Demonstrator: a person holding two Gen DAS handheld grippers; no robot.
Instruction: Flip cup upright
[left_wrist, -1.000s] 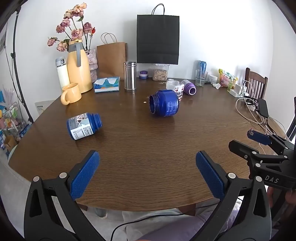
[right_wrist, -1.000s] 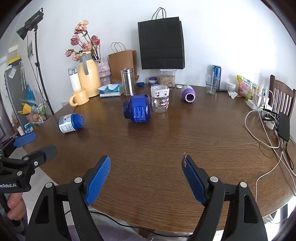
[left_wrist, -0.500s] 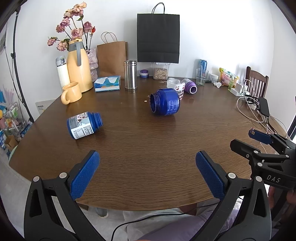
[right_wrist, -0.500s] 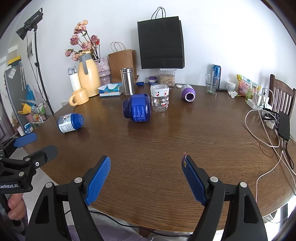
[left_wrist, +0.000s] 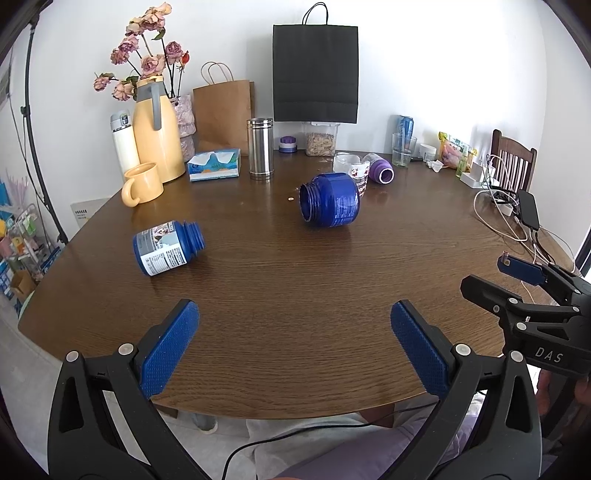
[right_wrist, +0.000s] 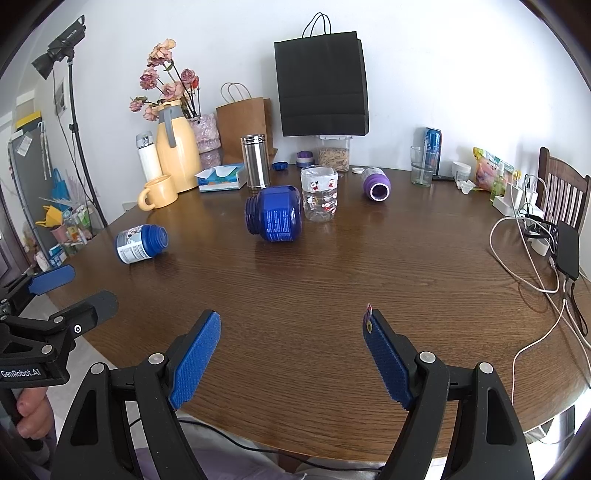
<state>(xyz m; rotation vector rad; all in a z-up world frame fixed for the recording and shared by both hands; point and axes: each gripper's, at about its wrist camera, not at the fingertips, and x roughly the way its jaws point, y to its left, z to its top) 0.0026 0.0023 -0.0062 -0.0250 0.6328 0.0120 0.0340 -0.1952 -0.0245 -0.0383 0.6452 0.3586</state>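
Observation:
A large blue jar (left_wrist: 328, 199) (right_wrist: 275, 214) lies on its side mid-table, its mouth to the left. A smaller labelled blue bottle (left_wrist: 166, 247) (right_wrist: 142, 243) lies on its side further left. A purple cup (left_wrist: 382, 171) (right_wrist: 376, 183) lies tipped over behind, next to an upright clear sticker cup (right_wrist: 319, 199). My left gripper (left_wrist: 294, 314) hangs open and empty over the table's near edge. My right gripper (right_wrist: 292, 321) is also open and empty, well short of the jar.
The brown round table (right_wrist: 369, 266) carries a yellow mug (left_wrist: 142, 183), yellow jug (left_wrist: 157, 129), tissue box (left_wrist: 214, 164) and steel canister (left_wrist: 260, 147) at the back. Cables and a black power bank (right_wrist: 567, 249) lie at right. A wooden chair (right_wrist: 565, 188) stands beyond.
The left wrist view has shifted very slightly; nothing on the table has moved and both grippers have stayed open.

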